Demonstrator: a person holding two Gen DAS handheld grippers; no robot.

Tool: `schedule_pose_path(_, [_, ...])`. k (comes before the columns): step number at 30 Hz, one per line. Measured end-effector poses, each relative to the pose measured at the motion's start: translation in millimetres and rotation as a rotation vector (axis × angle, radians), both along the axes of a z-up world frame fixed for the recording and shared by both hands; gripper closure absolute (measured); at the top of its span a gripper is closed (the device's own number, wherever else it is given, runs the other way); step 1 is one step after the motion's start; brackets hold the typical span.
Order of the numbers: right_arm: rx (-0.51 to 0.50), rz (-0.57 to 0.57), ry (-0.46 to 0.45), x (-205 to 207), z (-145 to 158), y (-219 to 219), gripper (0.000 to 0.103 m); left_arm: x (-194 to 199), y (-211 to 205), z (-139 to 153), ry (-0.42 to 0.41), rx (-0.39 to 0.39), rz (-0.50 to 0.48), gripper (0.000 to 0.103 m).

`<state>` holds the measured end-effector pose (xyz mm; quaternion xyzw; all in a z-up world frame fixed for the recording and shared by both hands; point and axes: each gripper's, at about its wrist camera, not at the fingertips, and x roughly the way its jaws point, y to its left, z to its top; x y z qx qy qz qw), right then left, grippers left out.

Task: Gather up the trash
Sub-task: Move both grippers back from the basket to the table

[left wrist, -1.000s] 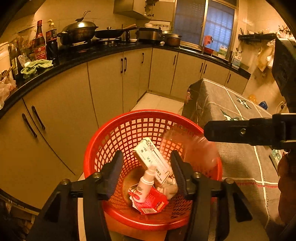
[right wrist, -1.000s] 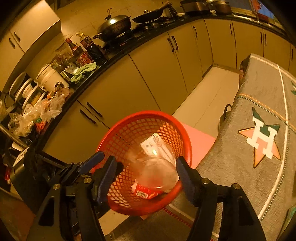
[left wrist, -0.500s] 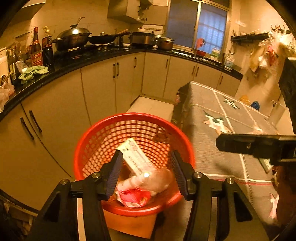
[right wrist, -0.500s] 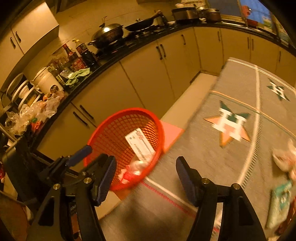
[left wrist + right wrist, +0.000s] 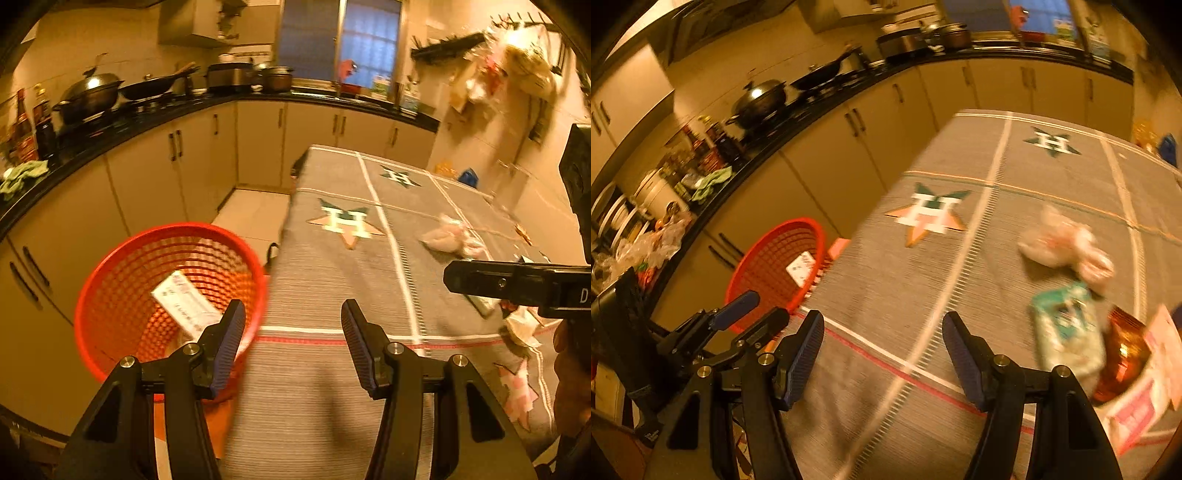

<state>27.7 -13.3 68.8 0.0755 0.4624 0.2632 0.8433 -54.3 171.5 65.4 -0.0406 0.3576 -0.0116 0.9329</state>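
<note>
A red mesh basket (image 5: 122, 266) stands beside the table's near left corner and holds a white box (image 5: 183, 302); it also shows in the right wrist view (image 5: 764, 266). My left gripper (image 5: 291, 321) is open and empty over the table's left edge. My right gripper (image 5: 882, 332) is open and empty over the grey tablecloth (image 5: 960, 295). On the table lie a crumpled plastic bag (image 5: 1063, 247), a teal packet (image 5: 1067, 332), an amber plastic piece (image 5: 1123, 354) and a pink-and-white box (image 5: 1145, 402). The bag also shows in the left wrist view (image 5: 450, 236).
Kitchen cabinets (image 5: 147, 177) with a black counter run along the left and back, carrying a wok (image 5: 92, 92), pans and bottles. A tiled floor strip (image 5: 251, 218) lies between cabinets and table. The right gripper's body (image 5: 517, 284) shows at the right of the left wrist view.
A clear plastic cup dropped from the right gripper into the basket. Both grippers then swung right, away from the basket and over the table; both stay open.
</note>
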Motion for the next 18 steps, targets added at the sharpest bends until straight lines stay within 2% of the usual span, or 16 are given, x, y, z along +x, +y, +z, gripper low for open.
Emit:
schedule_pose_path(9, [0.008, -0.129, -0.006, -16.8, -3.1, -85.6, 0.032, 5.2, -68.2, -0.5, 0.019, 0.031, -0.134, 0.046])
schedule_pose_path(13, [0.013, -0.208, -0.019, -24.9, -1.0, -136.7, 0.032, 9.3, -107.3, 0.6, 0.033, 0.047, -0.224, 0.045])
schedule_pose_path(15, [0.024, -0.266, -0.021, -27.2, 1.1, -167.9, 0.032, 11.6, -127.7, 1.1, 0.042, 0.045, -0.286, 0.039])
schedule_pose_path(18, [0.054, -0.353, -0.022, -32.2, 3.7, -209.9, 0.032, 13.1, -159.2, -0.4, 0.061, 0.045, -0.383, 0.037])
